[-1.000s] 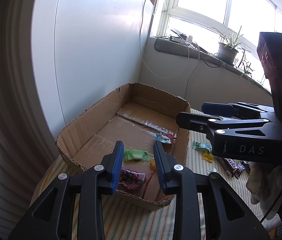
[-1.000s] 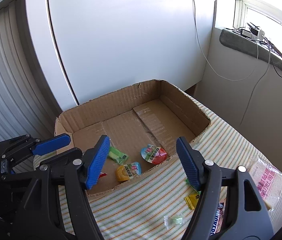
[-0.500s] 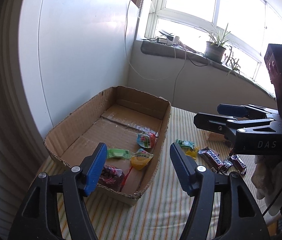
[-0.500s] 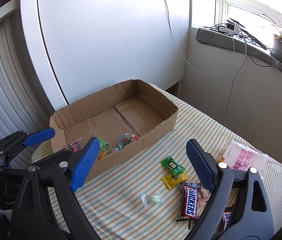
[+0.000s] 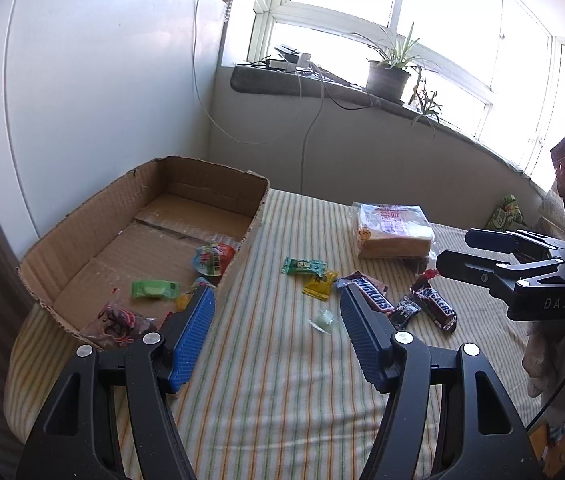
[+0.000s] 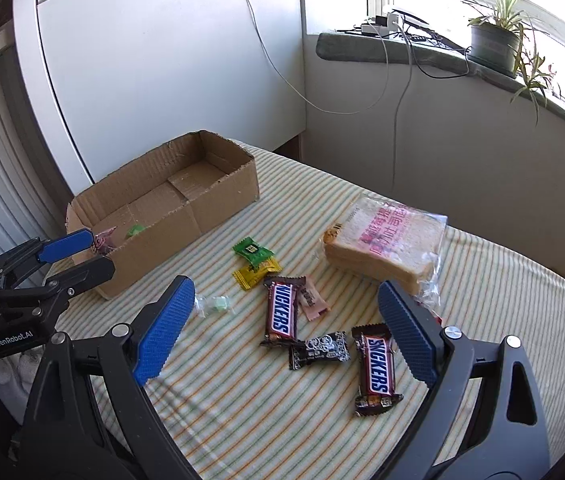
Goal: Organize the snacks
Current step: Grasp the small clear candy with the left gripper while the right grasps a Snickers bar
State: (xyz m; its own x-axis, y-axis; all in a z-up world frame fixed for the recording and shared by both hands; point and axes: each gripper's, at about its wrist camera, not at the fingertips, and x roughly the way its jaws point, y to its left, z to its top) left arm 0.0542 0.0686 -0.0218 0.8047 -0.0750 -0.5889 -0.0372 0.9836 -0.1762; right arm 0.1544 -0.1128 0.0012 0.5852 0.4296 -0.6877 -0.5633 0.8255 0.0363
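A cardboard box (image 5: 142, 184) on the striped cloth holds a jelly cup (image 5: 212, 258), a green candy (image 5: 154, 289) and a red-black packet (image 5: 118, 320). My left gripper (image 5: 274, 300) hangs open beside the box's near right corner, above a clear pale candy (image 5: 322, 319). My right gripper (image 6: 285, 286) has its jaws opening with nothing between them, above a Snickers bar (image 6: 281, 310). Loose on the cloth lie a second Snickers (image 6: 376, 368), a black candy (image 6: 318, 350), a pink packet (image 6: 313, 298), green (image 6: 252, 251) and yellow (image 6: 254, 274) wrappers.
A bagged loaf of sliced bread (image 6: 386, 240) lies behind the loose snacks. A white panel stands behind the box (image 6: 186, 216). On the windowsill sit a potted plant (image 6: 494, 44) and cables. The cloth's edge drops off at the left and near side.
Both grippers opened wider. Both views swung away from over the box to the right, and the loose snacks and bread came into sight.
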